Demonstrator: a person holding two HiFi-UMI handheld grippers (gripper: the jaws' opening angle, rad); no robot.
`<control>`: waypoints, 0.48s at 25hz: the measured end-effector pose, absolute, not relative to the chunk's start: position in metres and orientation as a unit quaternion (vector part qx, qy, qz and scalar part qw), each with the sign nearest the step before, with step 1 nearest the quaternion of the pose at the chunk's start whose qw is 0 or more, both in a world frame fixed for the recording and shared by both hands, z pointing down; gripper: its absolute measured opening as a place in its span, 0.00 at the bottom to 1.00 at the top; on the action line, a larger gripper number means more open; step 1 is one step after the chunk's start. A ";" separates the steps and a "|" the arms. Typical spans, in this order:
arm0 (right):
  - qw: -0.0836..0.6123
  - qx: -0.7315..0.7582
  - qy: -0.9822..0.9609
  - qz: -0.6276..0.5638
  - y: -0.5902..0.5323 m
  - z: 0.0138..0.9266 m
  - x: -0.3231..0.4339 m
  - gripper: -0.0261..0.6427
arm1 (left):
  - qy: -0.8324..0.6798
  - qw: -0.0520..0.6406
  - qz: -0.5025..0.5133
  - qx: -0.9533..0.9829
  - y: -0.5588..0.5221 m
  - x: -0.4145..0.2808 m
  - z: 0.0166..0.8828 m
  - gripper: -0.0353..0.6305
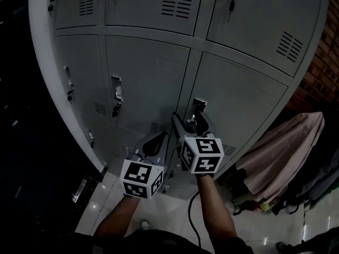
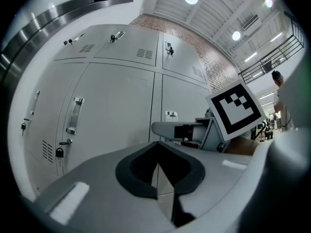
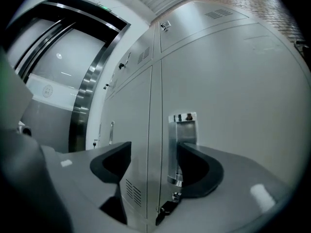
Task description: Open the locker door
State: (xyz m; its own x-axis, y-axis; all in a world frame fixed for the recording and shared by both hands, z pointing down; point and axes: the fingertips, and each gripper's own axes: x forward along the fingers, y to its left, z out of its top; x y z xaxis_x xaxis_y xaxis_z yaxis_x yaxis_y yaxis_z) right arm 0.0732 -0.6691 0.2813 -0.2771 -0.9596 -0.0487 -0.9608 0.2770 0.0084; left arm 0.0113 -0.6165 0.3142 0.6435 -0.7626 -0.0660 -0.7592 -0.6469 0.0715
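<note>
The right gripper (image 3: 153, 166) stands spread just before the handle (image 3: 182, 130) of the closed locker door (image 3: 238, 86), and one pad hides the handle's lower edge. Below the handle a padlock (image 3: 167, 208) is dim and half covered. Left of the handle, the left gripper (image 2: 158, 168) is pressed together and empty.

Right gripper (image 1: 192, 121) before handle (image 1: 199, 106), left gripper (image 1: 154, 142) alongside.

No words, numbers or brand marks are showing legibly anywhere. The grey metal locker doors (image 1: 148, 67) are carrying no readable labels, and the left white marker cube (image 1: 141, 179) and the right white marker cube (image 1: 201, 155) are displaying only black-and-white square patterns.
</note>
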 end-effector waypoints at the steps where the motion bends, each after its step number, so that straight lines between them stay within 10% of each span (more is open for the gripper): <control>1: 0.015 -0.603 0.797 0.017 -0.671 0.283 0.074 0.46 | -0.418 0.019 -0.044 0.907 -0.618 0.011 0.315 0.06; 12: 0.012 -0.642 0.766 0.024 -0.671 0.285 0.079 0.39 | -0.390 0.022 -0.034 0.920 -0.625 0.010 0.317 0.06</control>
State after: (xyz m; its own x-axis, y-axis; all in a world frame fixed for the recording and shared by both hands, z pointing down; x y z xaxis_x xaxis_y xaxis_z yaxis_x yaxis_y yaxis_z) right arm 0.0792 -0.6715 0.2851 -0.1742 -0.9835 -0.0484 -0.9846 0.1734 0.0214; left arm 0.0099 -0.6248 0.3169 0.6934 -0.7191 -0.0452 -0.7161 -0.6948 0.0676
